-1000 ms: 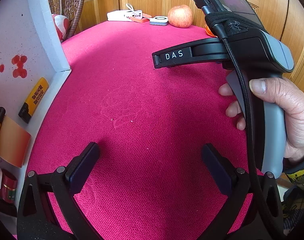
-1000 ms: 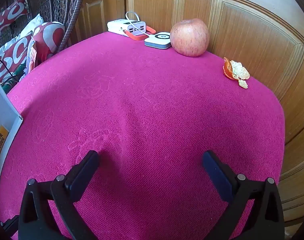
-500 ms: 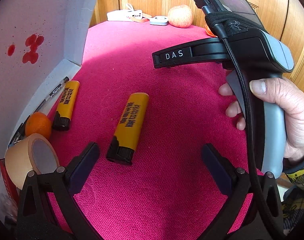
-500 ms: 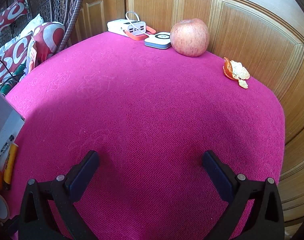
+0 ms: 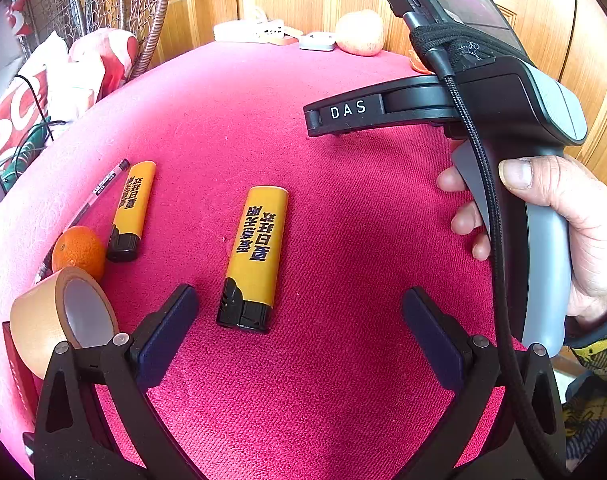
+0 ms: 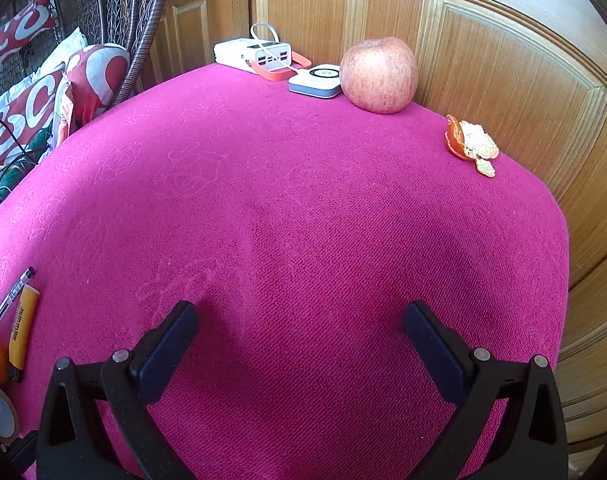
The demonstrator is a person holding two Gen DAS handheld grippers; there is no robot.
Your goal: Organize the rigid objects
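Progress: since nothing is gripped by either tool and the things lie loose and ungrouped, the organizing looks barely begun; I see no container in these views, so where they should end up cannot be told.

Left tool [image 5: 299, 316]: jaws wide apart and empty, held low over the magenta-clothed surface [image 5: 343, 400]; pointing forward along the cloth.

Nearest lighter [image 5: 257, 256]: lying flat on the cloth, black cap end toward the tool, yellow body running away from it; it sits just ahead of the jaw gap, left of its centre line and nearer the left finger [image 5: 163, 336]; not yet between the pads, not touched.

Second lighter [image 5: 132, 210]: flat, further left and well outside the jaws; a pen [image 5: 99, 192] lies alongside it on its left.

Left-edge cluster: a small orange [image 5: 78, 252] just beside the second lighter's cap; a tape roll [image 5: 59, 320] standing on edge, close to the left finger's outer side; both apart from the tool.

Right tool [image 6: 299, 336]: jaws wide and empty, hovering over bare cloth; in the left view it hangs above the surface in a hand [image 5: 575, 232].

Far edge: an apple [image 6: 378, 75], a white charger block [image 6: 255, 54], a small white puck-like device [image 6: 315, 81] and orange peel [image 6: 469, 144]; all well away from both tools.

Left to do: by my reading, everything; the nearest lighter seems the likeliest first pick.
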